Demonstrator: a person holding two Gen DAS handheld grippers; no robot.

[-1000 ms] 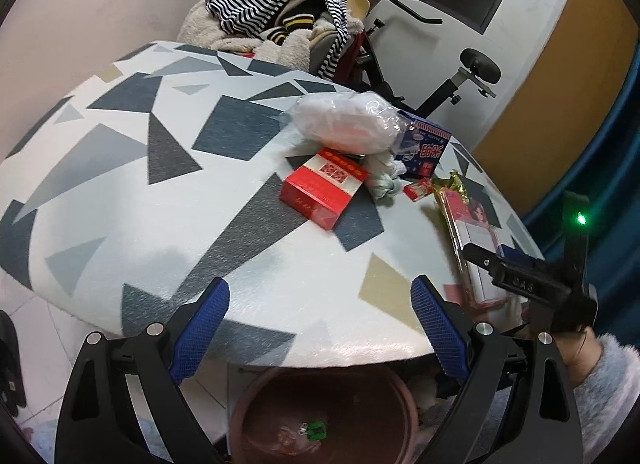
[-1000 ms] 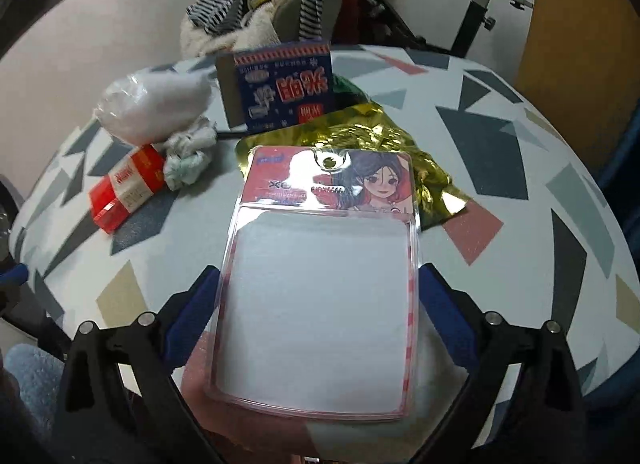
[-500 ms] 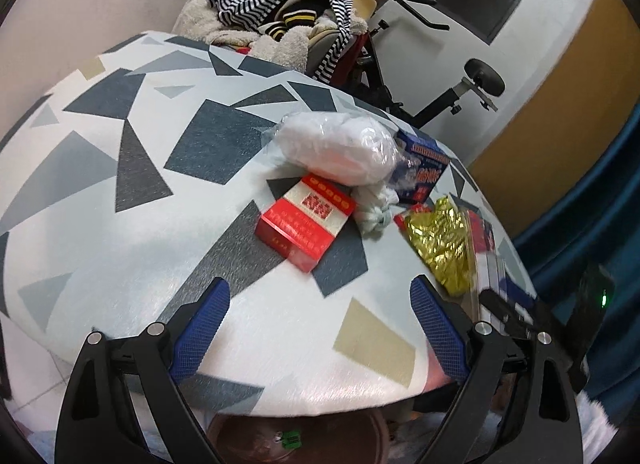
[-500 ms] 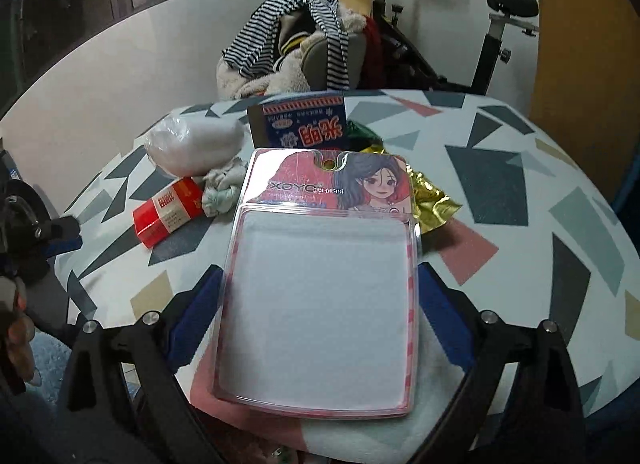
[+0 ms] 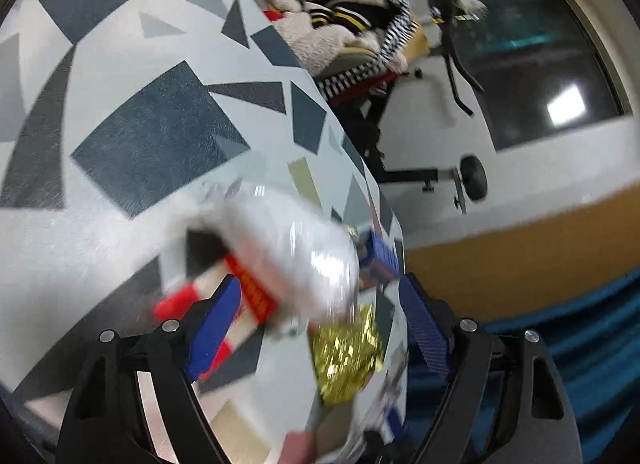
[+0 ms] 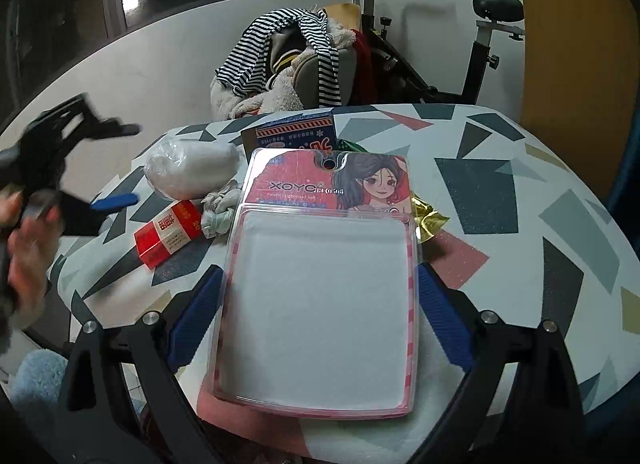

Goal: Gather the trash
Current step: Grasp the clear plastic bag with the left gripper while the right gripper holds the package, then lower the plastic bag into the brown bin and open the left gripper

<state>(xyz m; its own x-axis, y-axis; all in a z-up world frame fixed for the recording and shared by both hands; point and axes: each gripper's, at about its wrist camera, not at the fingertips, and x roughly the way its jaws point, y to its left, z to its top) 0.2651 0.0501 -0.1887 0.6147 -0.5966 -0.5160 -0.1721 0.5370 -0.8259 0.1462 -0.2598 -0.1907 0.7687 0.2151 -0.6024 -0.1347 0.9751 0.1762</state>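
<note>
At the centre of the right wrist view, the right claw (image 6: 320, 296) is clamped on a clear plastic package (image 6: 320, 284) with a pink cartoon card, above the patterned desk (image 6: 500, 191). Behind it, toward the upper left, lie a red box (image 6: 170, 234), a white plastic bag (image 6: 188, 171), a crumpled tissue (image 6: 218, 211) and a gold wrapper (image 6: 430, 219). Blurred at left, the left claw (image 6: 112, 167) stands apart, its jaws just closing, nothing gripped.

dim indoor light, heavy motion blur in left view, sharp right view, fisheye-warped edges
</note>
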